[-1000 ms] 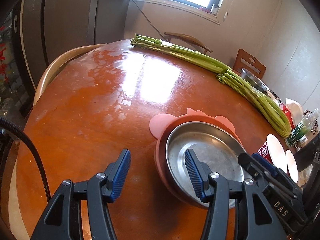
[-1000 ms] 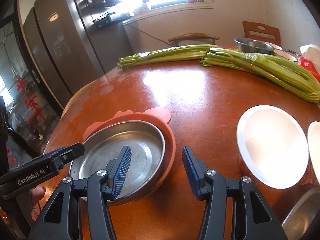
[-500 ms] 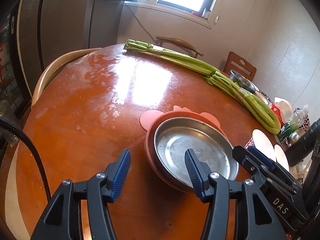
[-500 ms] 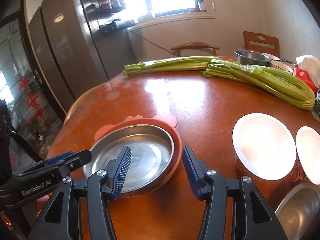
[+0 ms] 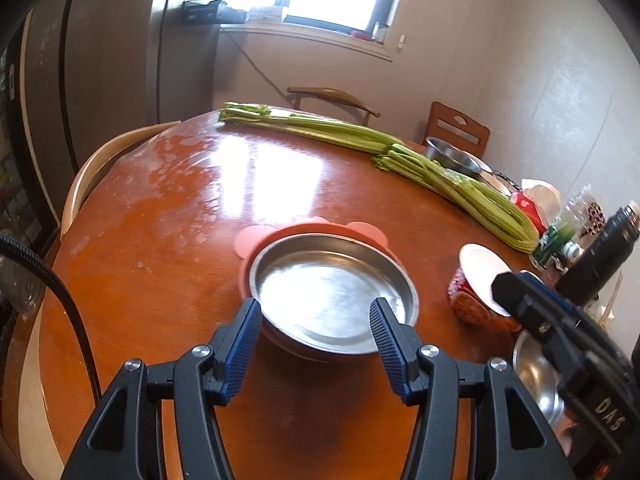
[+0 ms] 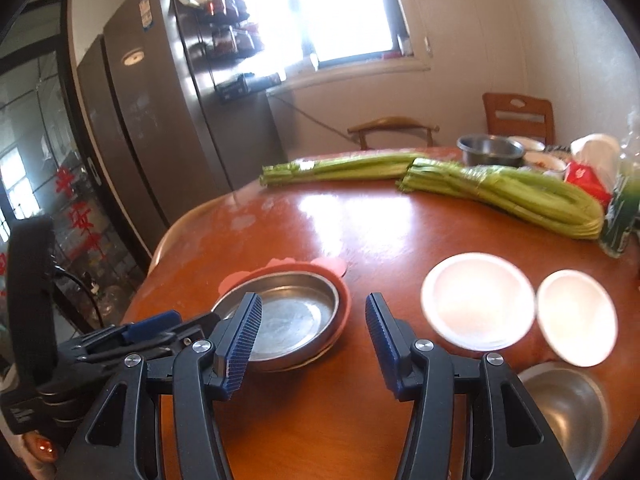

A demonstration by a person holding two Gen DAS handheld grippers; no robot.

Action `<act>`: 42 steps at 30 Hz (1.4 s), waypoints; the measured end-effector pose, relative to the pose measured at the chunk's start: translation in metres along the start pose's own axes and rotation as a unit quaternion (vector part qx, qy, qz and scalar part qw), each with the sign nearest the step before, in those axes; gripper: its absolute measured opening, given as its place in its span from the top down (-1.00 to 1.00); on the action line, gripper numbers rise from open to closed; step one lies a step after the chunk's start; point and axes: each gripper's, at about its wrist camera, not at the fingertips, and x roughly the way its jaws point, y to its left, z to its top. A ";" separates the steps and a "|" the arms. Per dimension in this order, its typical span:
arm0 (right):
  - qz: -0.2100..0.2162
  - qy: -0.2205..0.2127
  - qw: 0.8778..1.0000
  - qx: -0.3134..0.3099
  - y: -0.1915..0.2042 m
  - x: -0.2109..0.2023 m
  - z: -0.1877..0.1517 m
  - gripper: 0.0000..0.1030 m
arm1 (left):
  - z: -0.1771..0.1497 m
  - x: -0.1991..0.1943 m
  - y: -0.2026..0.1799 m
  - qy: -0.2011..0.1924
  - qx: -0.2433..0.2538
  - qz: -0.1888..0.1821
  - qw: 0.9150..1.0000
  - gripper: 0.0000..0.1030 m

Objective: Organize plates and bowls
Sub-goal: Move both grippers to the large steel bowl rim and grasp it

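A steel plate [image 5: 332, 292] lies nested in a pink plate with ears [image 5: 248, 240] on the round brown table [image 5: 160, 280]. My left gripper [image 5: 316, 320] hovers open just short of the stack's near rim, nothing between its blue pads. My right gripper [image 6: 313, 312] hangs above the table to the right of the steel plate [image 6: 292, 320]; its jaws are opening and hold nothing. Two white-lined bowls [image 6: 478, 300] [image 6: 576, 312] sit further right, and a steel bowl [image 6: 568, 408] lies at the near right. Each gripper shows at the edge of the other's view.
Two celery bunches [image 6: 500, 192] stretch across the far side of the table. Behind them stand a steel bowl [image 6: 490, 150], a red packet and cups. A black flask [image 5: 604, 252] stands at the right edge. Chairs ring the table, and a fridge is at the left.
Both grippers have drawn back and risen from the plate stack, so it looks smaller and farther. The left gripper's right finger no longer overlaps the steel plate. More of the bowls is in view.
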 end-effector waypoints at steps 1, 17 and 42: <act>-0.003 -0.006 1.000 -0.001 -0.003 -0.007 0.000 -0.09 | -0.001 -0.002 -0.006 0.000 0.006 -0.002 1.000 -0.09; -0.105 -0.006 0.994 0.040 -0.110 -0.074 -0.030 -0.10 | -0.021 0.007 -0.104 0.034 0.089 -0.063 0.993 -0.10; -0.141 0.100 0.984 0.039 -0.174 -0.072 -0.098 -0.03 | -0.077 0.075 -0.201 0.157 0.178 -0.136 0.962 -0.10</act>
